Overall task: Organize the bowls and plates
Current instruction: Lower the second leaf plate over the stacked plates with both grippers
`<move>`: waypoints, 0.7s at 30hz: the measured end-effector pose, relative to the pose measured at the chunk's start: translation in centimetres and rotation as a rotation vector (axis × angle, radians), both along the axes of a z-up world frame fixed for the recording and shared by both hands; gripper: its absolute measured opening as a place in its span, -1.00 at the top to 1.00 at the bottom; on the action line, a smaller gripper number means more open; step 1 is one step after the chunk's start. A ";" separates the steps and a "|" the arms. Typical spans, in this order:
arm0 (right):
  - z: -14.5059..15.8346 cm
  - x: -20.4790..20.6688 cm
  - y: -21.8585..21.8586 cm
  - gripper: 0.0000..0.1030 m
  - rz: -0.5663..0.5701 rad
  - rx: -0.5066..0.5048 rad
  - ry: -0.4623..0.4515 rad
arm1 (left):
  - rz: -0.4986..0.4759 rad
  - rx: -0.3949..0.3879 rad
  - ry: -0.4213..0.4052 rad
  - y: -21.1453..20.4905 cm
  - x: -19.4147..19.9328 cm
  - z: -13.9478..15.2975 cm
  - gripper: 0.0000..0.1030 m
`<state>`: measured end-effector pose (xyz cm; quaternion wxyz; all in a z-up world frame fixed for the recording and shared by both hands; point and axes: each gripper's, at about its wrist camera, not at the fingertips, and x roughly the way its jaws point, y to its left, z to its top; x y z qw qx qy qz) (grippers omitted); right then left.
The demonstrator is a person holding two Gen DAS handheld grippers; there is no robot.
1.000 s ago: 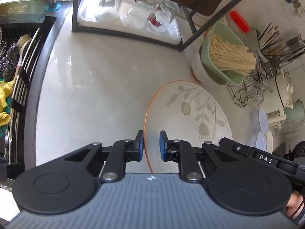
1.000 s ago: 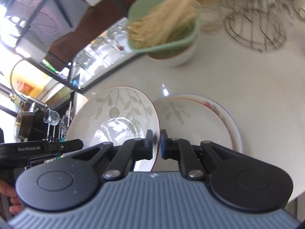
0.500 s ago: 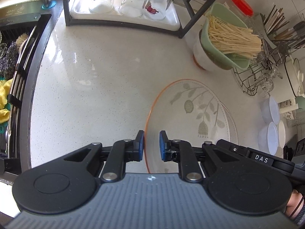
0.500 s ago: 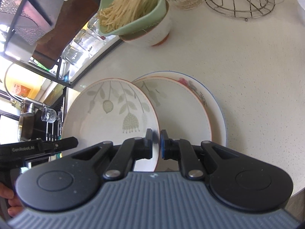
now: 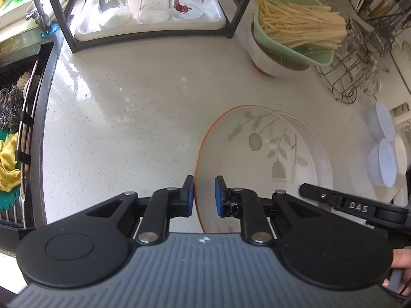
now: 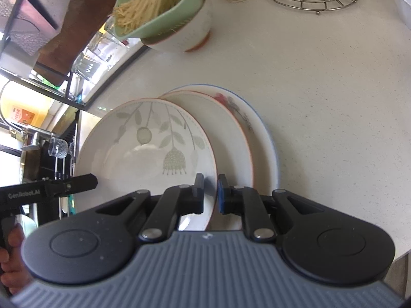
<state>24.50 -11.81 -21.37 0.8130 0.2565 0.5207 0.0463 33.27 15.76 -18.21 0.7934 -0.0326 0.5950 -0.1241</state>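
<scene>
A white plate with a leaf pattern and orange rim (image 5: 269,151) (image 6: 143,154) hangs tilted just over a stack of plates. My left gripper (image 5: 204,196) is shut on its left rim. My right gripper (image 6: 210,192) is shut on the opposite rim. The stack is a second orange-rimmed plate (image 6: 231,141) (image 5: 317,141) on a blue-rimmed plate with a red flower (image 6: 248,118), lying on the white counter (image 5: 128,128). The held plate overlaps the stack's left part and hides much of it.
At the back stands a white bowl (image 5: 262,59) (image 6: 190,33) holding a green strainer of pale sticks (image 5: 295,25). A black rack with upturned glasses (image 5: 154,2), a wire stand (image 5: 352,77), white plastic bowls (image 5: 382,154) and the sink (image 5: 15,118) at left ring the counter.
Both grippers have carried the leaf plate lower and toward the stack, so it now overlaps the two lying plates more. Both grips have held.
</scene>
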 end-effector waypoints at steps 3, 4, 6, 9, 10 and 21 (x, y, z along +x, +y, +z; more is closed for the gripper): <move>0.2 0.1 -0.1 0.75 0.018 -0.017 -0.009 | -0.002 0.014 -0.007 -0.3 0.0 -0.2 0.63; 0.3 0.2 -0.1 0.75 0.020 -0.021 -0.011 | -0.004 0.020 -0.010 -0.5 0.0 -0.3 0.63; 0.4 0.3 -0.1 0.75 0.025 -0.040 -0.016 | -0.006 0.035 -0.018 -0.9 -0.1 -0.4 0.62; 0.6 0.4 -0.3 0.77 0.020 -0.056 -0.023 | -0.001 0.044 -0.025 -1.2 -0.1 -0.3 0.62; 0.7 0.4 -0.4 0.77 0.020 -0.062 -0.026 | 0.013 0.038 -0.028 -1.1 -0.1 -0.2 0.62; 2.2 0.7 -0.3 0.76 0.032 -0.141 -0.030 | 0.057 0.021 -0.034 -0.9 -0.9 0.1 0.59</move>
